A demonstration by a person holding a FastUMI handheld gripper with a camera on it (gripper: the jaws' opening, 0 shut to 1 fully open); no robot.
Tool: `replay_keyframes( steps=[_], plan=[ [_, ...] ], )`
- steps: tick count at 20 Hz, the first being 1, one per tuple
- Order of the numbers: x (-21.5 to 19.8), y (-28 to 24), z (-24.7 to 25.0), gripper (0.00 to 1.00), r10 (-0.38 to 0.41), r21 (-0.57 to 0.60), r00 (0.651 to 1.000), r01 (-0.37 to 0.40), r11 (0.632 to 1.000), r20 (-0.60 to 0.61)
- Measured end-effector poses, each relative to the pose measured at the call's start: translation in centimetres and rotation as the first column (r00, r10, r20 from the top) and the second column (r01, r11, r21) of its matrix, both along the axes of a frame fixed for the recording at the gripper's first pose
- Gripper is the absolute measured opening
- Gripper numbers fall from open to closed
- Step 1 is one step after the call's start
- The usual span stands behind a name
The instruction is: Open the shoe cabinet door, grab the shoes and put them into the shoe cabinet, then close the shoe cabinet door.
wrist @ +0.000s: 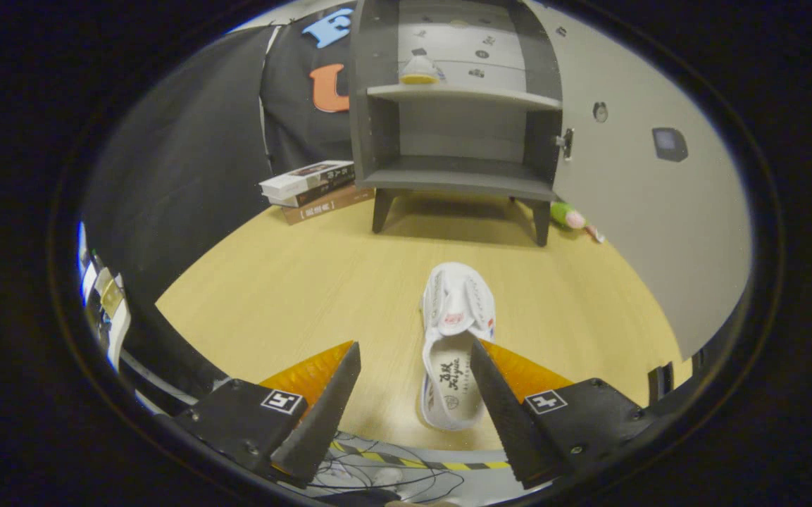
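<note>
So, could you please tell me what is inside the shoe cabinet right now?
The shoe cabinet stands open. One shoe sits on its upper shelf; the lower shelf looks bare. The white shoe lies on the table between the open fingers of the hand-held gripper.

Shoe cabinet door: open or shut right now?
Open. The door is swung out to the right of the shoe cabinet, baring its shelves. The gripper is open, the white shoe between its fingers.
</note>
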State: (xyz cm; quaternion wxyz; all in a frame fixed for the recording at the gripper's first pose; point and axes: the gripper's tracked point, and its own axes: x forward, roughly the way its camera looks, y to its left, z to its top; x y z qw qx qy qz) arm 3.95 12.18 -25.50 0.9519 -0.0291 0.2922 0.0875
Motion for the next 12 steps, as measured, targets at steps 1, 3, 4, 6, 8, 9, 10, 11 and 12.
replay_keyframes(
  steps=[1, 3, 4, 6, 8, 9, 10, 11, 12],
  plan=[
    [-0.2, 0.1, -0.6, 0.99, -0.004, -0.002, 0.999, 0.004, 1.000, -0.035],
    [-0.1, -0.1, -1.2, 0.99, -0.014, -0.034, 0.998, 0.013, 0.999, -0.056],
    [0.3, -0.3, -1.3, 0.99, -0.018, -0.049, 0.998, 0.015, 0.999, -0.053],
    [0.6, -0.5, -1.9, 0.99, -0.025, -0.059, 0.997, 0.021, 0.998, -0.066],
    [1.3, -0.6, -1.7, 0.99, -0.036, -0.071, 0.998, 0.032, 0.997, -0.057],
    [1.9, -0.5, -1.6, 0.99, -0.032, -0.078, 0.999, 0.028, 0.997, -0.038],
    [2.7, -0.8, -2.0, 0.99, -0.032, -0.098, 0.999, 0.030, 0.995, -0.028],
    [3.3, -1.0, -1.9, 0.99, -0.027, -0.105, 1.000, 0.026, 0.994, -0.013],
    [3.6, -0.8, -1.7, 1.00, -0.021, -0.102, 1.000, 0.021, 0.995, -0.002]
  ],
)
